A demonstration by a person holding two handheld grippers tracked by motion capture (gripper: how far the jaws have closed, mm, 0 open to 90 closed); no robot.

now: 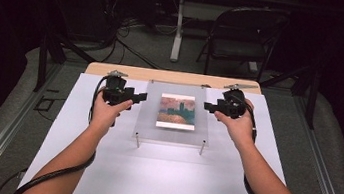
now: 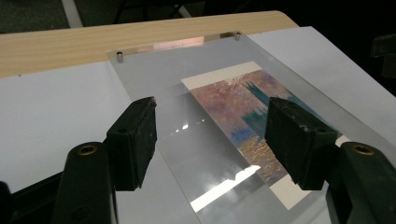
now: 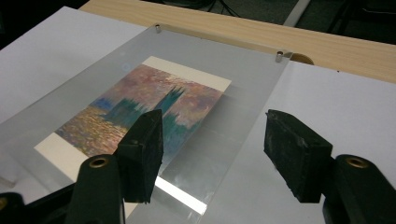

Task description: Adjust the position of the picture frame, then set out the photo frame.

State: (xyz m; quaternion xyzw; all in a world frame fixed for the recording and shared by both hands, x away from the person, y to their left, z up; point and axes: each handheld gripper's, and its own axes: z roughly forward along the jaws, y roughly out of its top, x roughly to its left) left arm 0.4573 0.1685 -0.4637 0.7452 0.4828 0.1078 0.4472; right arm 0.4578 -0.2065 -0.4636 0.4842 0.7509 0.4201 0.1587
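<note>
A clear acrylic plate (image 1: pixel 148 124) on short metal posts lies in the middle of the white table sheet. A postcard-size painting (image 1: pixel 176 111) in pink, teal and gold sits under it. My left gripper (image 1: pixel 141 96) hovers at the plate's left edge, jaws open and empty, pointing right. My right gripper (image 1: pixel 207 107) mirrors it at the plate's right edge, also open and empty. In the left gripper view the plate (image 2: pixel 159 74) and painting (image 2: pixel 233 107) lie between and beyond the jaws of the left gripper (image 2: pixel 210 140). The right gripper (image 3: pixel 212 147) straddles the plate's edge (image 3: pixel 243 116) over the painting (image 3: pixel 140 98).
The white sheet (image 1: pixel 149 175) covers a wooden table (image 1: pixel 128 71) whose far strip shows. Metal posts (image 1: pixel 137 140) stand at the plate's corners. A folding chair (image 1: pixel 241 38) and a table leg stand on the floor beyond. Cables trail along both forearms.
</note>
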